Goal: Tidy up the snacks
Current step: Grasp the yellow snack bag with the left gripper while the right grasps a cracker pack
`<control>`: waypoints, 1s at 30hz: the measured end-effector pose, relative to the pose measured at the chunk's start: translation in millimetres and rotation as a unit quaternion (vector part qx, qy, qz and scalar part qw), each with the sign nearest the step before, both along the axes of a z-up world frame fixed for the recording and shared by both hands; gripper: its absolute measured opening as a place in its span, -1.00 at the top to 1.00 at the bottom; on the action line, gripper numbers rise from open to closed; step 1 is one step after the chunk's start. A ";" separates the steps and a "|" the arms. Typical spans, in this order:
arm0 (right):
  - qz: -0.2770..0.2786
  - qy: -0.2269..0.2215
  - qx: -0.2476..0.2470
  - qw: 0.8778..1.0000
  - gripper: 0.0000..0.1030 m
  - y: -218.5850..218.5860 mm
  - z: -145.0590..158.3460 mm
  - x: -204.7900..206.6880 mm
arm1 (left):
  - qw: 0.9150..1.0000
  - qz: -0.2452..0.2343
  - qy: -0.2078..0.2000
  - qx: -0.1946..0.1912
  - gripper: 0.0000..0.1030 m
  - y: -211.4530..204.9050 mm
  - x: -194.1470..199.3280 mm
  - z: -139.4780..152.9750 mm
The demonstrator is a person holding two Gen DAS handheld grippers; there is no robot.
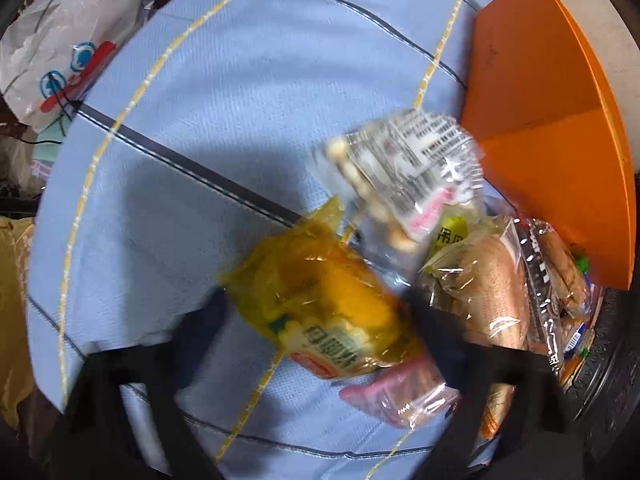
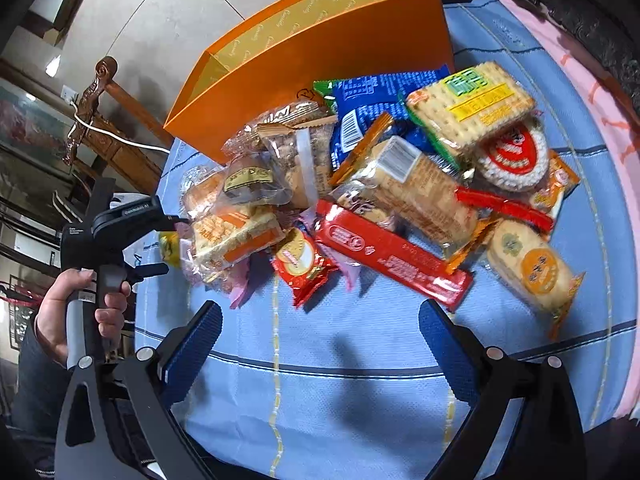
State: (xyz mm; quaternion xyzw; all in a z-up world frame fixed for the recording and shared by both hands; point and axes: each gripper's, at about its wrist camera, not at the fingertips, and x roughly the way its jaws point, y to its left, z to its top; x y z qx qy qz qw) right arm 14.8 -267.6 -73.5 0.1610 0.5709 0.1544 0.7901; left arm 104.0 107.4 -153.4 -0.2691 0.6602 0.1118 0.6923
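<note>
A pile of wrapped snacks (image 2: 392,184) lies on the blue cloth (image 2: 320,400) in front of an open orange box (image 2: 320,52). In the left wrist view my left gripper (image 1: 320,312) has its jaws wide apart on either side of a yellow snack packet (image 1: 324,304), without closing on it. A clear bag of nuts (image 1: 404,168) and a bread packet (image 1: 492,292) lie beside it, with the orange box (image 1: 552,120) at the right. The left gripper also shows in the right wrist view (image 2: 160,240). My right gripper (image 2: 320,332) is open and empty just short of a red wafer bar (image 2: 392,252).
A white plastic bag (image 1: 64,40) sits beyond the cloth's far left edge. A carved wooden chair (image 2: 108,120) and a white cable stand behind the table. A pink cloth edge (image 2: 600,120) runs along the right.
</note>
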 end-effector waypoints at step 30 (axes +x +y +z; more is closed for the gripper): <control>0.135 -0.028 -0.154 0.978 0.24 -3.3 -30.0 96.6 | 0.984 -0.150 -0.043 0.087 0.04 -9.6 -72.0 18.2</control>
